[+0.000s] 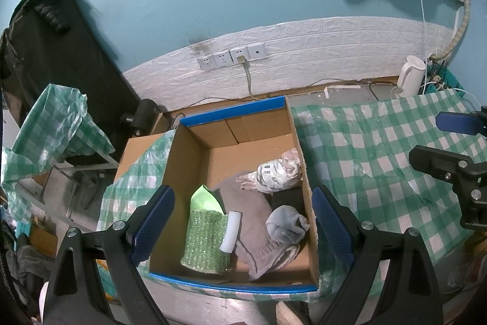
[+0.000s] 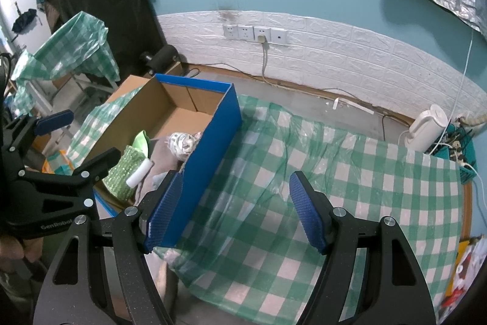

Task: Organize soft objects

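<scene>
Hovering spread and empty, the left gripper (image 1: 243, 221) frames the blue-edged cardboard box (image 1: 234, 113). Directly ahead lie a rolled grey sock (image 1: 286, 224) and what seems a green sequinned pouch (image 1: 207, 242). The right gripper (image 2: 236, 209), spread too, has the box at its left.

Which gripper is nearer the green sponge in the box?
Left. The left gripper hangs open right over the green sponge in the cardboard box; the right gripper is open over the checkered cloth outside.

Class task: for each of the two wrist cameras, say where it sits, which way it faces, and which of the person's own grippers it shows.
Left wrist: above the cardboard box, looking down into it; open left gripper in front, right gripper at the right edge.
Right wrist: over the checked cloth beside the box, facing the wall; open right gripper.
Both show the box, cloth and wall sockets.
</scene>
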